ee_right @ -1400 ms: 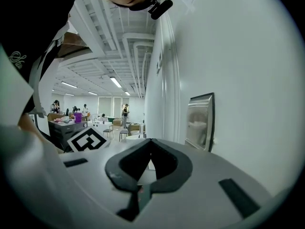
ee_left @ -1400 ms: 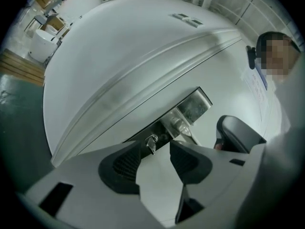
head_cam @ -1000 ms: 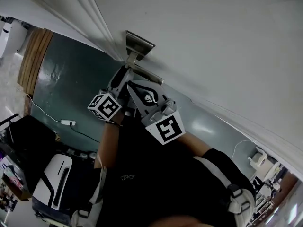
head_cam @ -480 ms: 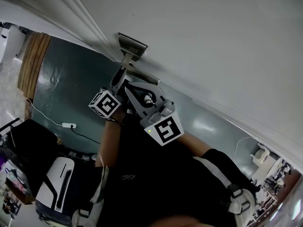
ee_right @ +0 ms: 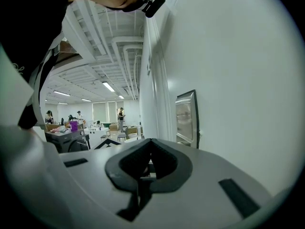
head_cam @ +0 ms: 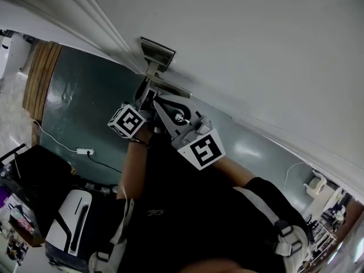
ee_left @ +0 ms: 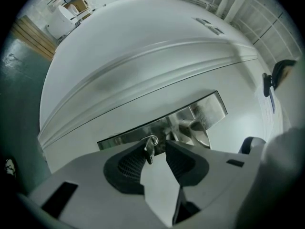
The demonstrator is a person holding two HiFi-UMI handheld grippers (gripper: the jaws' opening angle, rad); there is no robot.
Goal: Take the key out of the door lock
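A small silver key [ee_left: 149, 148] on a ring sticks out of the steel lock plate [ee_left: 128, 136] on the white door [head_cam: 256, 44], beside the lever handle [ee_left: 196, 128]. My left gripper [ee_left: 157, 150] points at the lock, and its jaws have just been closing. The key lies between the pads against the left one, with a gap to the right one. In the head view the left gripper [head_cam: 149, 93] reaches the lock plate [head_cam: 157, 51]. My right gripper [head_cam: 160, 102] hovers just beside it. Seen from its own camera, the right gripper [ee_right: 151, 145] is shut on nothing, with the lock plate [ee_right: 187, 117] ahead on the right.
The door's raised moulding [head_cam: 96, 21] runs past the lock. Below lie a green floor [head_cam: 79, 107], a white cable with a power strip [head_cam: 84, 151], a wooden panel [head_cam: 40, 75] and a white appliance [head_cam: 68, 220]. People [ee_right: 121, 113] stand far off in the room.
Both grippers have stayed at the lock plate. Their marker cubes have tilted slightly, and the left one sits a little closer to the plate.
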